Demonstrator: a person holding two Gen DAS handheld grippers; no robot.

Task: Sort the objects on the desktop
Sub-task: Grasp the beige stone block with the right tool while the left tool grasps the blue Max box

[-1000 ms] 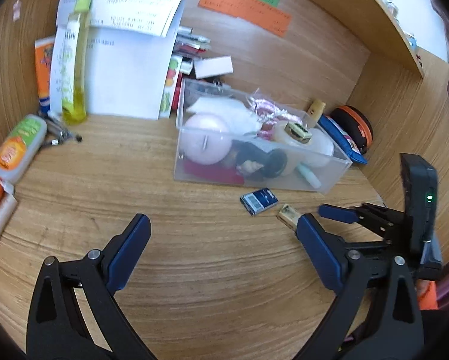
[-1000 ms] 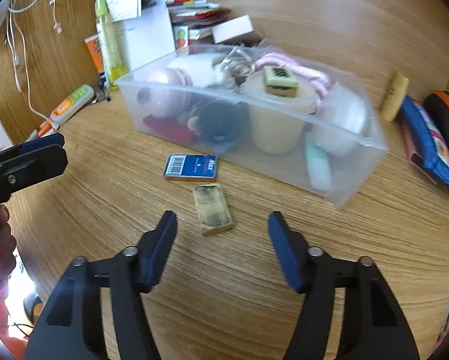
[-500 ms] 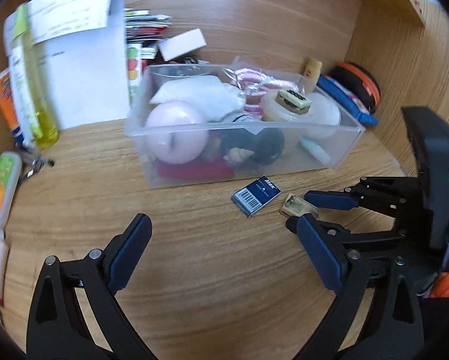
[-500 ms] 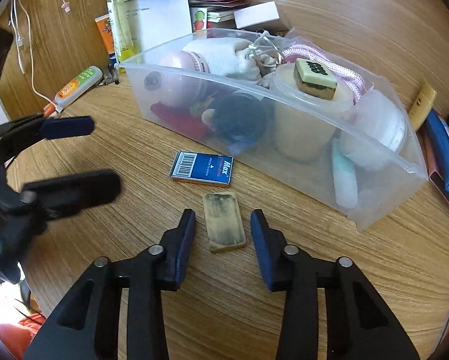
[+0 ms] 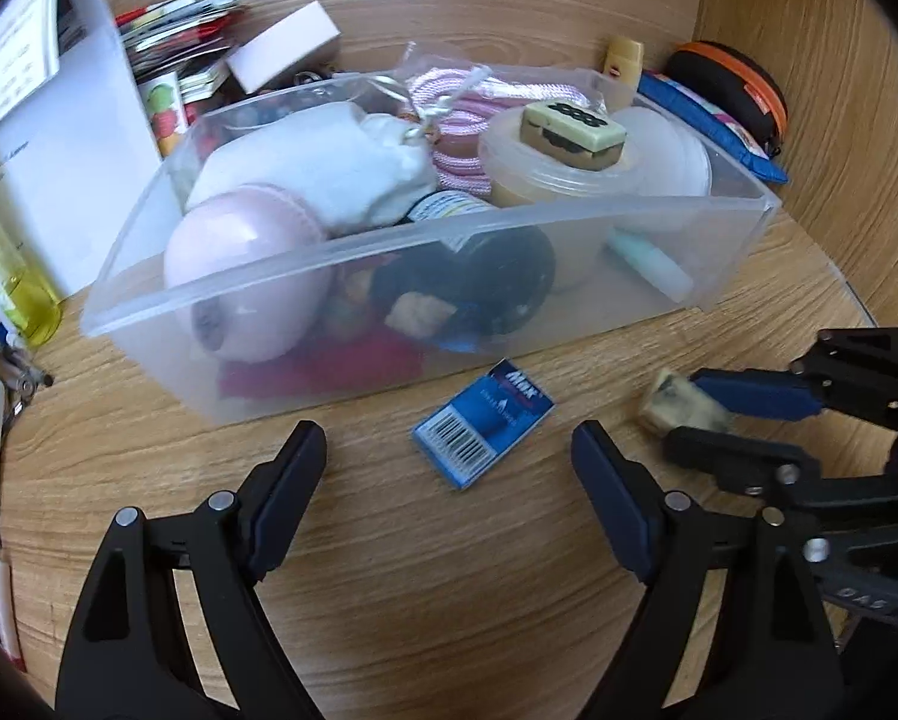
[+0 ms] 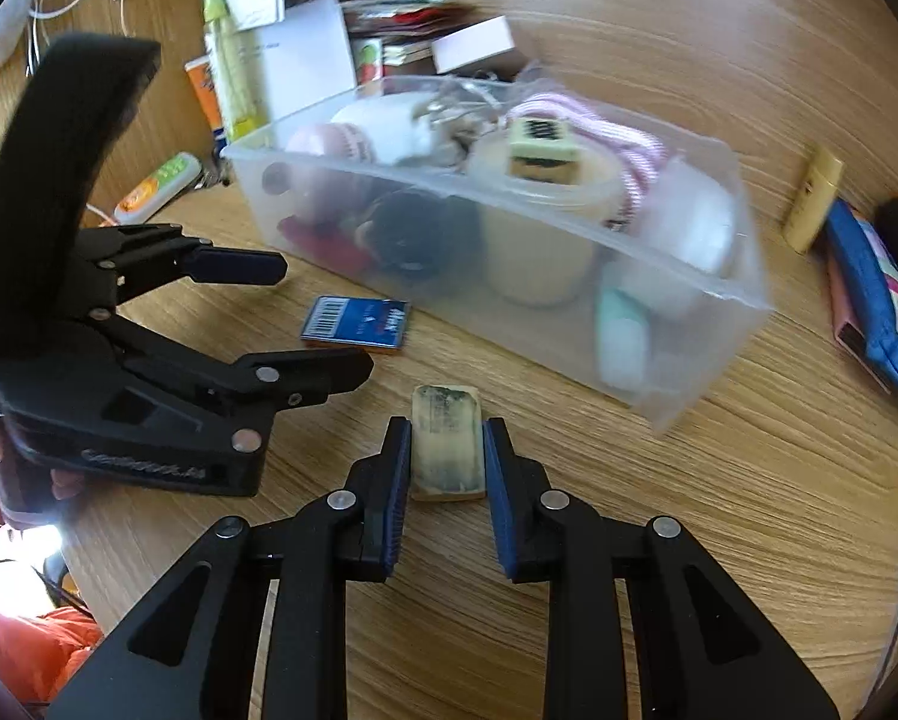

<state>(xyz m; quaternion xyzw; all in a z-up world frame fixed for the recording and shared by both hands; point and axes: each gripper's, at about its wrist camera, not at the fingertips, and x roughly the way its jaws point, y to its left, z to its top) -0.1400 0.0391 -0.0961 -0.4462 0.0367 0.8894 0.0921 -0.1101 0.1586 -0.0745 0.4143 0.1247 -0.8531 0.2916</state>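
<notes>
The right gripper (image 6: 447, 461) is clenched on a small beige tile (image 6: 447, 451); its jaws have just been closing, and both blue pads now press on the long sides of the tile. The tile lies flat on the wooden desk (image 6: 719, 510), in front of the clear plastic box (image 6: 677, 372). Its long axis runs along the gripper's fingers, and its far end points toward the box. Its top face is smudged with dark marks; I cannot read any sign on it.

The left gripper (image 5: 449, 456) is released. Its jaws have just been closing a little, but they stand wide, with nothing pressed between them. A blue card (image 5: 483, 423) lies flat on the desk between its fingertips, near the front wall of the box, touching neither pad. The card's long axis is diagonal in the left wrist view. It has a white barcode at the near end and a white logo at the far end, too blurred to read.

In the box, a second tile (image 5: 574, 135) with a row of dark dots lies on a round lid. Around it there are a pink ball (image 5: 245, 258), a white pouch (image 5: 317, 174) and pink cord (image 5: 479, 108).

The desk is light wood grain, with wooden walls behind and at the right. White papers (image 5: 47, 138) with printed lines, too small to read, stand at the left.
</notes>
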